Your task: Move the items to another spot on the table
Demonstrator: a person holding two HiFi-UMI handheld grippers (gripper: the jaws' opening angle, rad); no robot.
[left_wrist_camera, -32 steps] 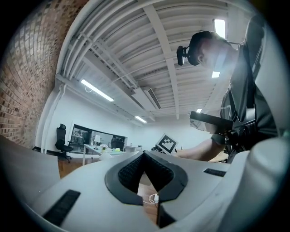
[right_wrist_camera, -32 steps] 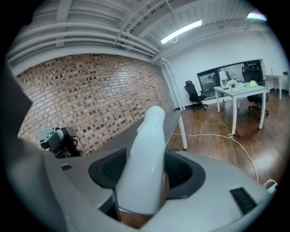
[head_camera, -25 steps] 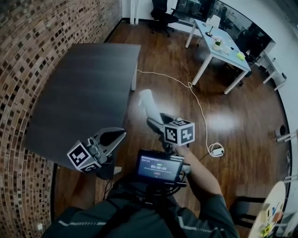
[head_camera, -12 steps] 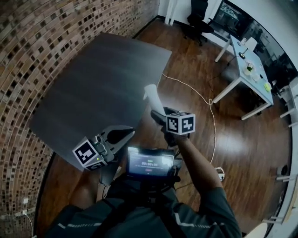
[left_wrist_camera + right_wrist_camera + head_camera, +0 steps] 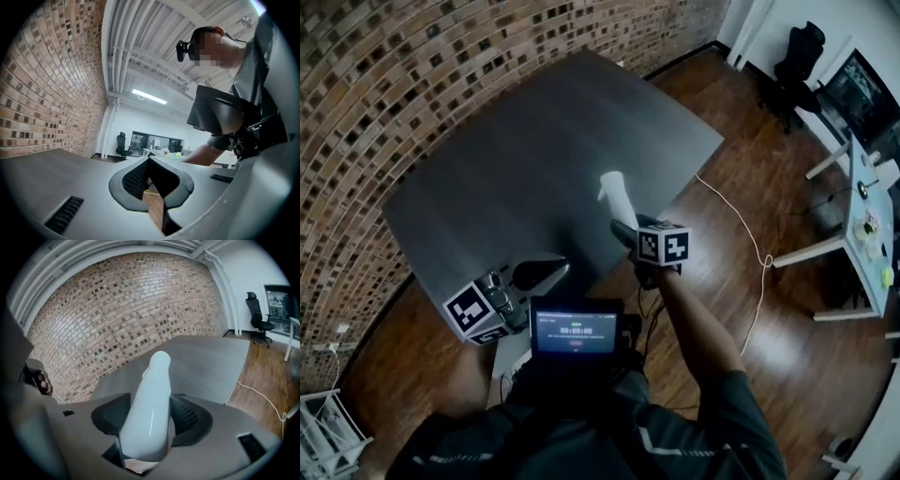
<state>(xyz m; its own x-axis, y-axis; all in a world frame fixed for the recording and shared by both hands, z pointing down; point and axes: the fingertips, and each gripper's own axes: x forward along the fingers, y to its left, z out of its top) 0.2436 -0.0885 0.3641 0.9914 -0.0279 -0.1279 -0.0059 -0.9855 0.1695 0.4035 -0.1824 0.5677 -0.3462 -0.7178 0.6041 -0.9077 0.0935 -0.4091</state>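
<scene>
A slim white bottle (image 5: pixel 614 195) sticks up from my right gripper (image 5: pixel 625 228), whose jaws are shut on its lower body. It hangs in the air over the near right edge of the dark grey table (image 5: pixel 534 141). In the right gripper view the bottle (image 5: pixel 154 380) stands between both mesh pads of the right gripper (image 5: pixel 151 423), its tip pointing toward the table (image 5: pixel 206 357). My left gripper (image 5: pixel 555 269) hovers low at the table's near edge. Its jaw tips meet and hold nothing, as the left gripper view shows (image 5: pixel 149 158).
A brick wall (image 5: pixel 394 56) runs along the table's far and left sides. Wooden floor (image 5: pixel 750 309) with a white cable (image 5: pixel 752 246) lies to the right. A white desk (image 5: pixel 862 216) and an office chair (image 5: pixel 797 66) stand far right. A screen (image 5: pixel 575 330) sits at the person's chest.
The view has swung toward the table. The right gripper with the bottle, earlier over the floor, now reaches the table's edge. Both grippers keep their jaw states.
</scene>
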